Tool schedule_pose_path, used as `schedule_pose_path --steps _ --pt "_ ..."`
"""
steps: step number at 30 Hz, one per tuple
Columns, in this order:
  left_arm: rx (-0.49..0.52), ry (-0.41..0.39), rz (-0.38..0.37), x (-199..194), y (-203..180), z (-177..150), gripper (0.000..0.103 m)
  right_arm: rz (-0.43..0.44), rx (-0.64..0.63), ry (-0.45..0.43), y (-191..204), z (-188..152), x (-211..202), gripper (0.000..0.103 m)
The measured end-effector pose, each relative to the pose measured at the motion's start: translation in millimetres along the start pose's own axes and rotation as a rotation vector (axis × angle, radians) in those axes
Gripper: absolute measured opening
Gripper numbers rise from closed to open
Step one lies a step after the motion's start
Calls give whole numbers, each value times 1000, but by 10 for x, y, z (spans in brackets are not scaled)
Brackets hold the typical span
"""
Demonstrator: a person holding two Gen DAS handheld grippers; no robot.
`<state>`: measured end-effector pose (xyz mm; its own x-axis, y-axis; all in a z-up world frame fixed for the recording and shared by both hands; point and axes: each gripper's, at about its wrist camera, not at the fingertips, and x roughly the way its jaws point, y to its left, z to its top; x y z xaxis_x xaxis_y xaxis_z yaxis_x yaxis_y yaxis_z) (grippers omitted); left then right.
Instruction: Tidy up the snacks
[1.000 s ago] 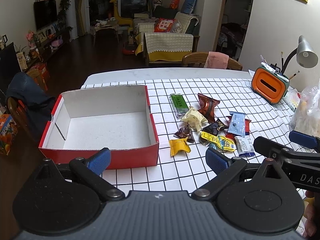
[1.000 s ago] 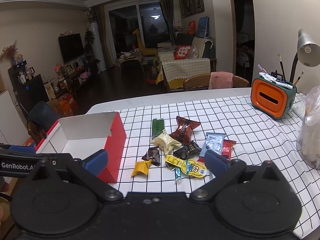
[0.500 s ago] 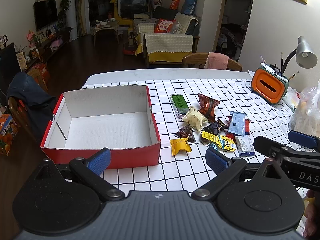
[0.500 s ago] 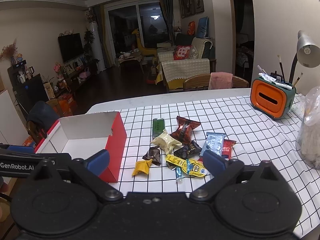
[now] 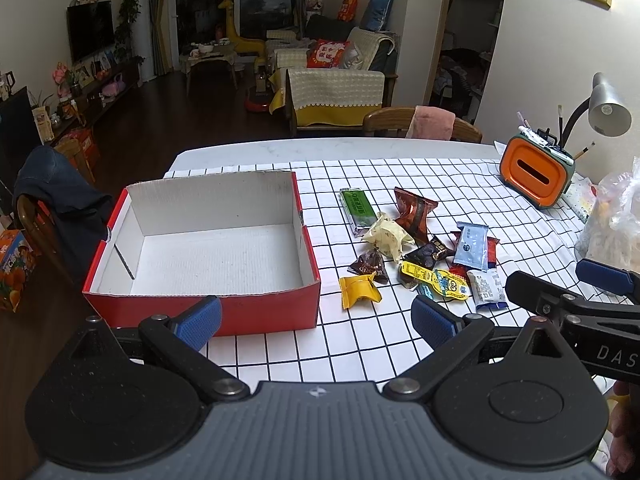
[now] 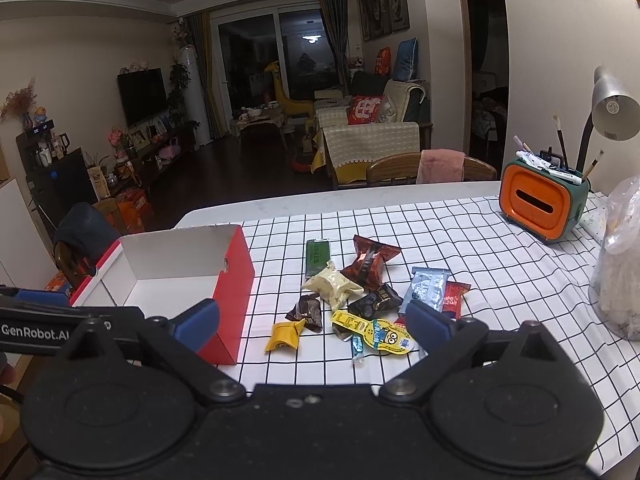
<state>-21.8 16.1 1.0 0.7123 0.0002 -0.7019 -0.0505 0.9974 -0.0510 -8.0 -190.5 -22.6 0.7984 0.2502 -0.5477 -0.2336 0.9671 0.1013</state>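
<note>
Both grippers gape empty, the right gripper (image 6: 312,322) nearer the yellow packet (image 6: 285,334) at its eleven o'clock (red box (image 6: 234,280) farther left), left gripper (image 5: 316,318) farther.

Right gripper (image 6: 312,322) wide open, blue fingertips (image 6: 198,318) apart, hovering low over checked cloth (image 6: 460,240) on desk (image 6: 360,196). Snack pile between the fingers ahead: yellow packet (image 6: 285,335), green bar (image 6: 317,256), dark red pouch (image 6: 370,262), cream packet (image 6: 335,289), pale blue packet (image 6: 426,290). Open red box (image 6: 234,280) just left of the pile, inside white. Orange holder (image 6: 536,204) far right, clear bag (image 6: 620,264) beside it. Left gripper arm (image 6: 48,326) at left edge
</note>
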Motion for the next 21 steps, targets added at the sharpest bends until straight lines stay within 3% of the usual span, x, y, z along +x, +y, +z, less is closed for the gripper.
schedule_pose_path --steps 13,21 --pt "6 -3 -15 -18 -62 -16 102 -6 5 -8 -37 -12 -27 100" --pt "12 35 -21 256 -254 72 102 5 14 24 -277 13 156 101"
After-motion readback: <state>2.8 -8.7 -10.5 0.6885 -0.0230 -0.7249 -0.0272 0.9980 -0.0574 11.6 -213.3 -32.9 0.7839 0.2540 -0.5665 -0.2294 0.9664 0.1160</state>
